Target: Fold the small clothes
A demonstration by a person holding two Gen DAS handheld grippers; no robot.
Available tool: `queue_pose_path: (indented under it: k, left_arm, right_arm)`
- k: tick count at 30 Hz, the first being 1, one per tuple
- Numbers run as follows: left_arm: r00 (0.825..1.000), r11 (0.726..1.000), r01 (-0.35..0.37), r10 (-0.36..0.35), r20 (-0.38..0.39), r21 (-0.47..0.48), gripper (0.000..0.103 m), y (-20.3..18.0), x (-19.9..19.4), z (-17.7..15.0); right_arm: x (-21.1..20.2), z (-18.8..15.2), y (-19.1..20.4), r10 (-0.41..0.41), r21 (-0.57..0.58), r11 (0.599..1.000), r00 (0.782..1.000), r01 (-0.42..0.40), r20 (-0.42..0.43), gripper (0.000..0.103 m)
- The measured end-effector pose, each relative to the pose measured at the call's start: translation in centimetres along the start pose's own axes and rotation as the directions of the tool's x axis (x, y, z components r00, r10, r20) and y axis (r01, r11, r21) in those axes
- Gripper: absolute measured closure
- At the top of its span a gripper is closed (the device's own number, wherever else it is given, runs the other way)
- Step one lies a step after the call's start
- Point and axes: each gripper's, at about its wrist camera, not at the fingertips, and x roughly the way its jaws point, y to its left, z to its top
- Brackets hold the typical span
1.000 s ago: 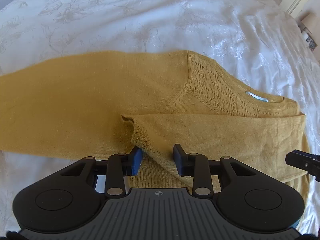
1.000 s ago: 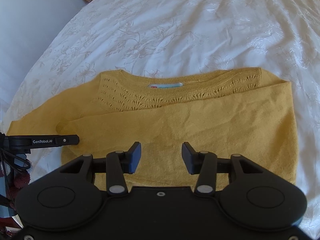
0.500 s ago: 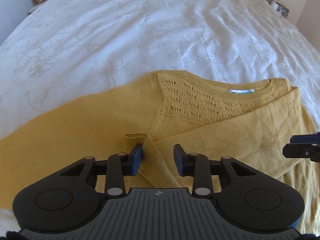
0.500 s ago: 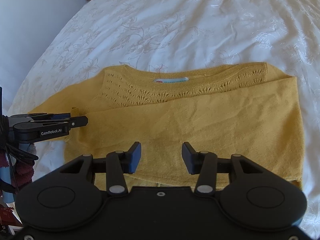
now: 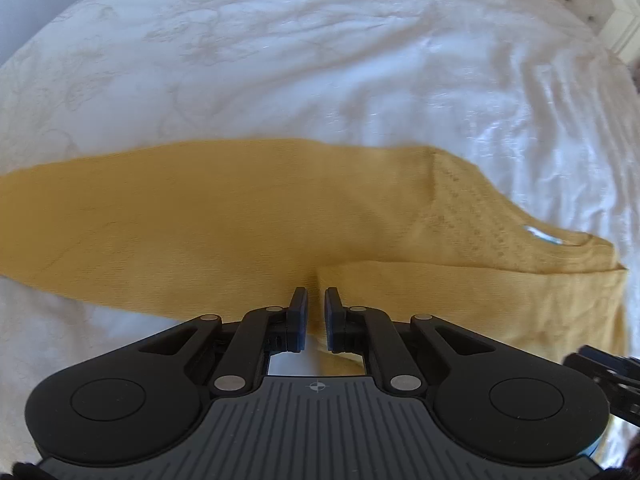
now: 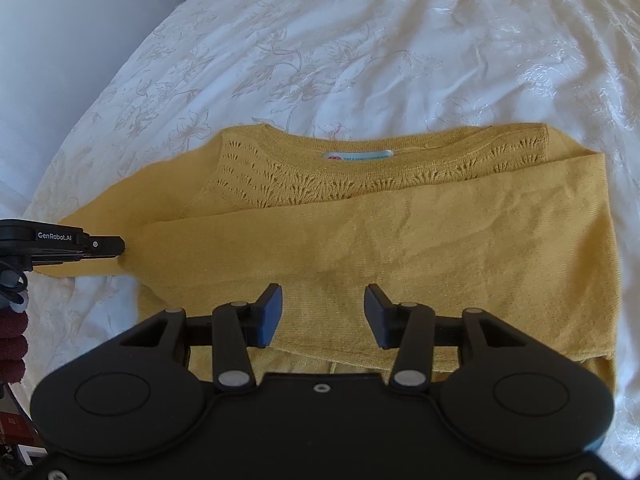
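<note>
left tongs (image 5: 316, 306) closed on sweater (image 6: 400, 248) cuff — right tongs (image 6: 322, 312) open, unmoved

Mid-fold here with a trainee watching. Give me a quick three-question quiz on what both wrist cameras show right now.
1. True or false: the right claw is clamped on the yellow sweater.
2. What does the left claw pinch? A the neck label; B the sleeve folded across the body; C nothing.
3. Fill in: the sweater lies on a white, flower-patterned ____.
Key: 1 false, its jaws stand open and grip nothing. 2 B. 3 bedspread.
</note>
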Motion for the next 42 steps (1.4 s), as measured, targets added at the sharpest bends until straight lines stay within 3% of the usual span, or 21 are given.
queue_pose_path:
  k: [2, 6, 14, 16, 18, 20, 22, 26, 33, 42]
  left_arm:
    - [0.997, 0.997, -0.075, 0.075, 0.006, -0.004, 0.094, 0.9, 0.8, -0.1]
    - [0.993, 0.992, -0.112, 0.113, 0.013, -0.058, 0.093, 3.3, 0.5, -0.2]
    - [0.991, 0.977, -0.117, 0.128, 0.048, -0.179, 0.093, 9.7, -2.8, -1.6]
    - [0.993, 0.970, -0.090, 0.106, 0.060, -0.227, 0.092, 12.1, -3.6, -2.1]
    - [0.995, 0.958, -0.030, 0.055, 0.081, -0.285, 0.079, 14.7, -4.2, -2.7]
    - [0.992, 0.941, 0.056, -0.015, 0.124, -0.333, 0.056, 17.6, -4.6, -3.4]
    - [0.990, 0.929, 0.090, -0.042, 0.138, -0.360, 0.049, 19.9, -4.7, -3.6]
    - [0.987, 0.930, 0.018, 0.043, 0.156, -0.367, 0.048, 23.9, -5.3, -3.0]
    - [0.977, 0.926, -0.047, 0.121, 0.178, -0.374, 0.048, 29.8, -4.9, -0.6]
    - [0.981, 0.893, -0.025, 0.108, 0.161, -0.449, 0.048, 32.8, -2.4, -0.4]
  right_arm:
    - [-0.1, -0.1, 0.4, 0.001, -0.009, 1.000, 1.000, -0.001, -0.004, 0.049]
    - [0.1, -0.4, 1.1, -0.012, -0.034, 0.999, 1.000, 0.011, -0.009, 0.049]
    - [4.5, -0.1, 1.1, -0.133, -0.044, 0.991, 0.988, 0.130, -0.077, 0.049]
    - [4.3, 0.4, 1.4, -0.158, -0.031, 0.987, 0.985, 0.156, -0.069, 0.048]
    - [3.2, 0.7, 2.3, -0.147, -0.021, 0.989, 0.988, 0.146, -0.042, 0.048]
    - [2.1, 0.7, 3.4, -0.134, -0.032, 0.991, 0.991, 0.133, -0.026, 0.048]
    - [0.9, 0.5, 4.7, -0.126, -0.048, 0.991, 0.992, 0.125, -0.014, 0.048]
    - [-0.6, -0.1, 7.0, -0.111, -0.048, 0.993, 0.994, 0.111, -0.001, 0.043]
    - [-1.5, -0.7, 11.0, -0.102, -0.040, 0.994, 0.994, 0.103, 0.023, 0.042]
    - [-1.2, -0.9, 14.8, -0.090, -0.044, 0.995, 0.996, 0.091, 0.017, 0.041]
